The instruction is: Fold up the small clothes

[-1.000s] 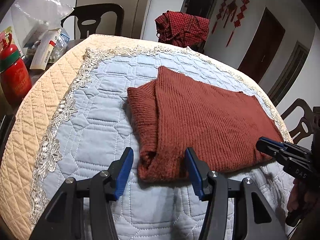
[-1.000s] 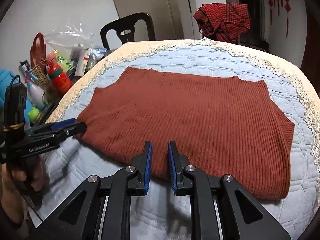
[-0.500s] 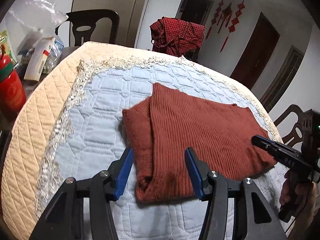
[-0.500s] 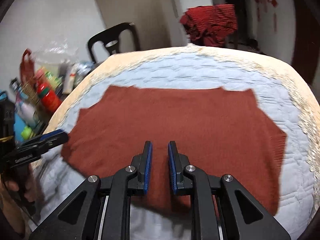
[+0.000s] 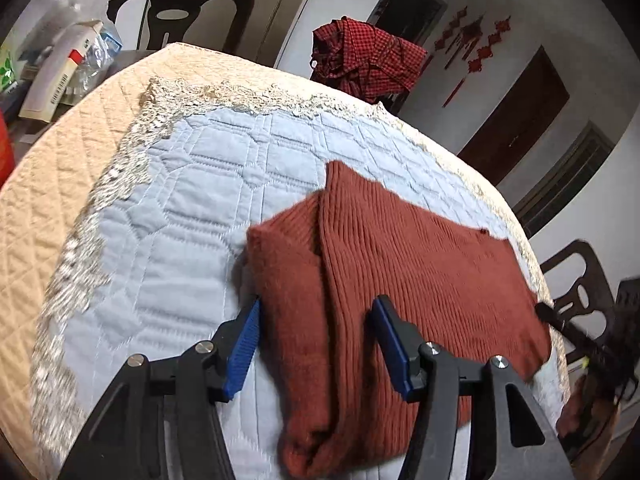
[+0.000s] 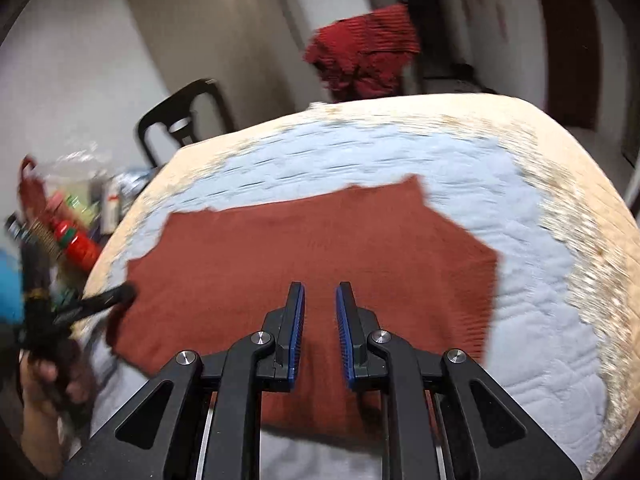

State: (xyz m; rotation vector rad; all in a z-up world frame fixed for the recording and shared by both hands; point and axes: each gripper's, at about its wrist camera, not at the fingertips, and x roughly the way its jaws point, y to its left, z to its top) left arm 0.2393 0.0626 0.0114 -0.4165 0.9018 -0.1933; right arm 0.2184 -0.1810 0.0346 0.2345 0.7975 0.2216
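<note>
A rust-red ribbed sweater (image 5: 420, 280) lies flat on the pale blue quilted table cover (image 5: 200, 200), its left end folded over on itself. My left gripper (image 5: 316, 304) hovers over that folded end. Its jaws are opening and straddle the fold without pressing on it. In the right wrist view the sweater (image 6: 320, 232) spreads across the cover (image 6: 520, 320). My right gripper (image 6: 321, 286) hangs over its near edge, jaws a narrow gap apart with nothing pinched. The left gripper (image 6: 100, 300) shows blurred at the sweater's left end, held by a hand.
A red plaid garment (image 5: 364, 60) is draped over a chair behind the table. A black chair (image 5: 180, 8) stands at the far left and another chair (image 5: 576, 280) at the right. Boxes and bags (image 5: 56, 72) and a red bottle (image 6: 76, 244) crowd the left side.
The left gripper has moved in over the sweater's folded end, which now lies between its slightly wider jaws. The right gripper has shifted and rolled, and its view is blurred. The sweater lies as before.
</note>
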